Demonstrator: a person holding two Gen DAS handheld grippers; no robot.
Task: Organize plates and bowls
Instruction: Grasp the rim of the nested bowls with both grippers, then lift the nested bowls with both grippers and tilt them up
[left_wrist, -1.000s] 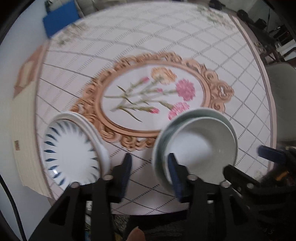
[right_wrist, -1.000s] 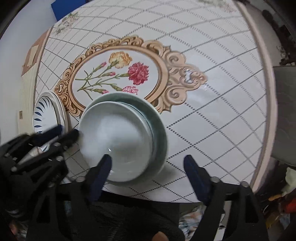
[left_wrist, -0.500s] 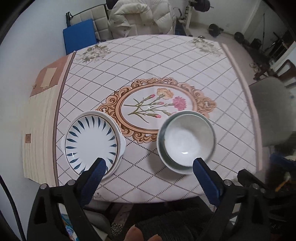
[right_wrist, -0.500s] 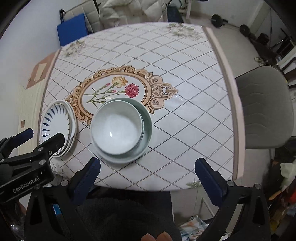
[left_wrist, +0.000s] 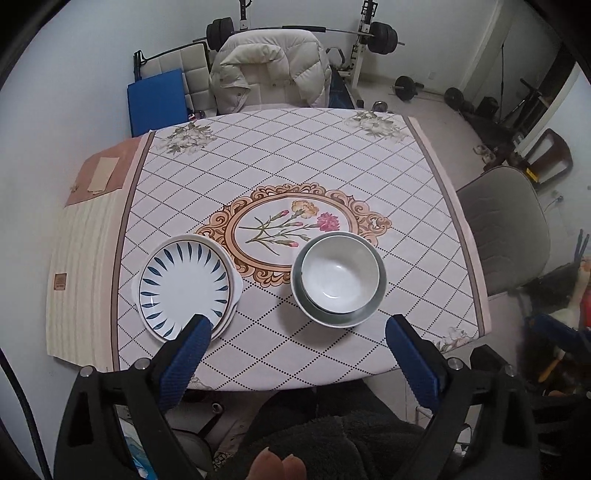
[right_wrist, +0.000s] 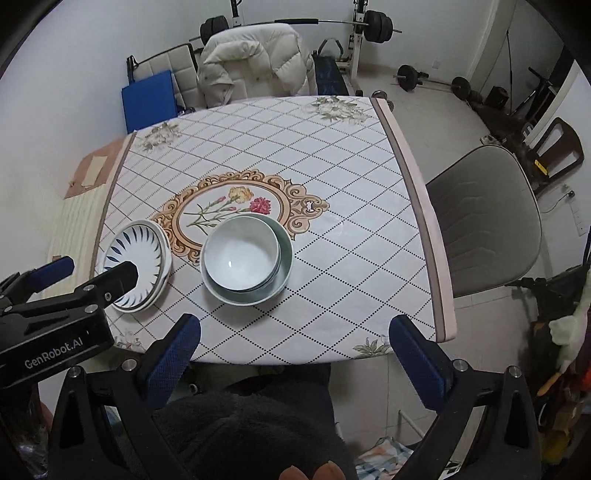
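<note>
A white bowl (left_wrist: 340, 277) sits nested in a grey-green bowl (left_wrist: 364, 314) near the front of the table. To its left, a white plate with blue strokes (left_wrist: 184, 284) lies stacked on another plate. My left gripper (left_wrist: 299, 326) hangs high above the table's front edge, open and empty. My right gripper (right_wrist: 295, 326) is also high, open and holding nothing. In the right wrist view the nested bowls (right_wrist: 240, 258) and the plate stack (right_wrist: 135, 262) lie below, with the left gripper (right_wrist: 90, 271) over the plates' near side.
The tablecloth (left_wrist: 295, 166) has a diamond grid and a flower medallion. A chair draped with a white jacket (left_wrist: 269, 70) stands at the far side and a grey chair (left_wrist: 506, 229) at the right. A person's dark clothing (left_wrist: 332, 443) fills the bottom edge.
Both grippers rose and drew back from the dishes, so the whole table now shows. The left jaws spread wide from around the bowl's rim. The right jaws widened a little.
</note>
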